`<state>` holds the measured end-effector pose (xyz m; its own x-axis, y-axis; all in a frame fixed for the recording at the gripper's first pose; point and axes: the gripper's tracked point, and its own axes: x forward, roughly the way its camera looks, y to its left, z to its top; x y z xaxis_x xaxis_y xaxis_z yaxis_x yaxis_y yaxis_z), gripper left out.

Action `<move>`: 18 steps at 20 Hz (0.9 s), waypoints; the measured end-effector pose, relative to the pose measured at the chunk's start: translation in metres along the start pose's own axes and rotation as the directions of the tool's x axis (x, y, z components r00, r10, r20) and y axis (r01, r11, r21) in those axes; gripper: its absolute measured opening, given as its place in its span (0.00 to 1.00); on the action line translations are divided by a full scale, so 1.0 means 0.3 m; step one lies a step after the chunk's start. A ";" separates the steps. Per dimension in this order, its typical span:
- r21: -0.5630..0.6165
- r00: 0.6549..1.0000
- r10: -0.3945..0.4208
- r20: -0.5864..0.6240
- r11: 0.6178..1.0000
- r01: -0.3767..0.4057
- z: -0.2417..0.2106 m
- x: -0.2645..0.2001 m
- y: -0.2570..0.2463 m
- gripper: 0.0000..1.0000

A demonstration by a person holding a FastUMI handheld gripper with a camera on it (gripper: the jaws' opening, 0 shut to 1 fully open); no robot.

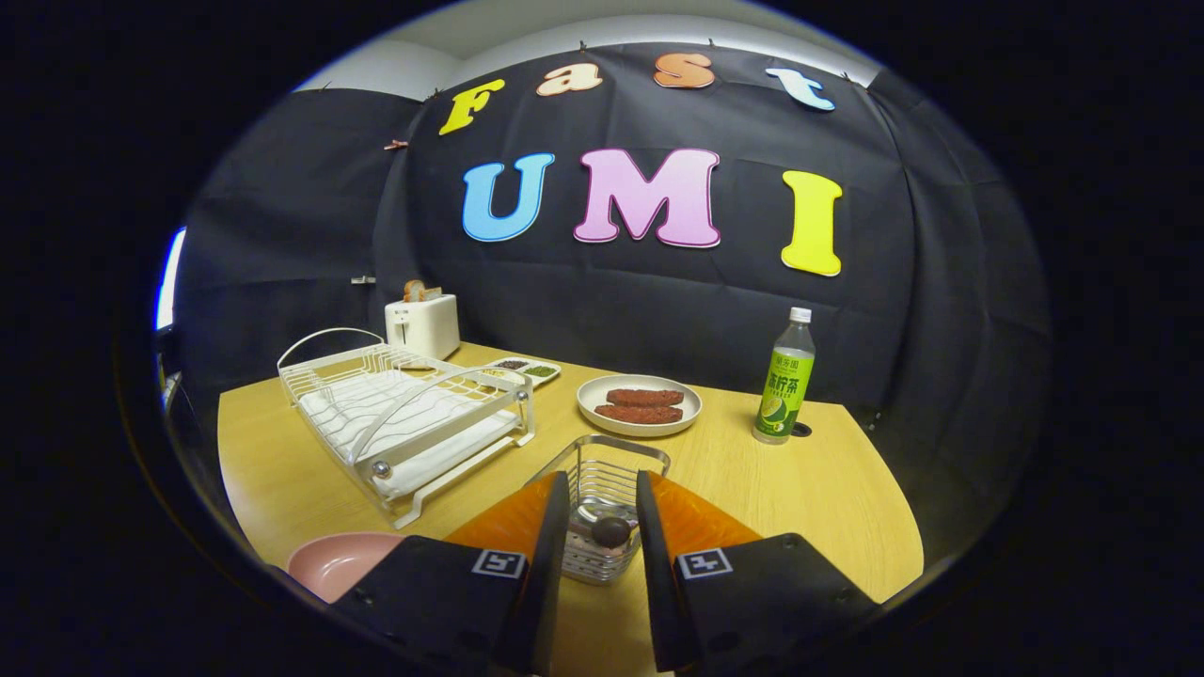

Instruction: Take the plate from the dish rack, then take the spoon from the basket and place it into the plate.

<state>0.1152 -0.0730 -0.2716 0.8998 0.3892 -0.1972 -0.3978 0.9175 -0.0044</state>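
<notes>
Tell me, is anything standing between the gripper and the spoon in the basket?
Nothing visible does. The gripper is open, its fingers either side of the wire basket, and the spoon's dark end stands up between them. The pink plate lies beside the fingers on the table.

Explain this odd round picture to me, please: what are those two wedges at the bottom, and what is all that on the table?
The camera rides on a hand-held gripper and looks forward along its two fingers, the wedges you see. They stand apart, either side of a wire basket with a dark-ended spoon handle poking up between them; nothing is gripped. Beside the left finger lies a pink plate. On the wooden table beyond stand a white dish rack, a toaster, a small condiment tray, a white plate of brown food and a green bottle.
</notes>
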 end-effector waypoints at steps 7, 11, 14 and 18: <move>0.042 1.000 0.006 -0.029 0.999 -0.005 0.002 0.024 0.004 0.17; 0.063 0.998 0.025 -0.058 0.998 -0.021 0.028 0.042 -0.006 0.12; 0.087 0.999 0.000 -0.044 0.996 0.003 0.095 0.050 -0.039 0.12; 0.098 1.000 0.000 -0.022 0.995 0.002 0.185 0.037 -0.064 0.12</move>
<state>0.1426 -0.0817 -0.2192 0.8958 0.3870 -0.2186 -0.3761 0.9221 0.0910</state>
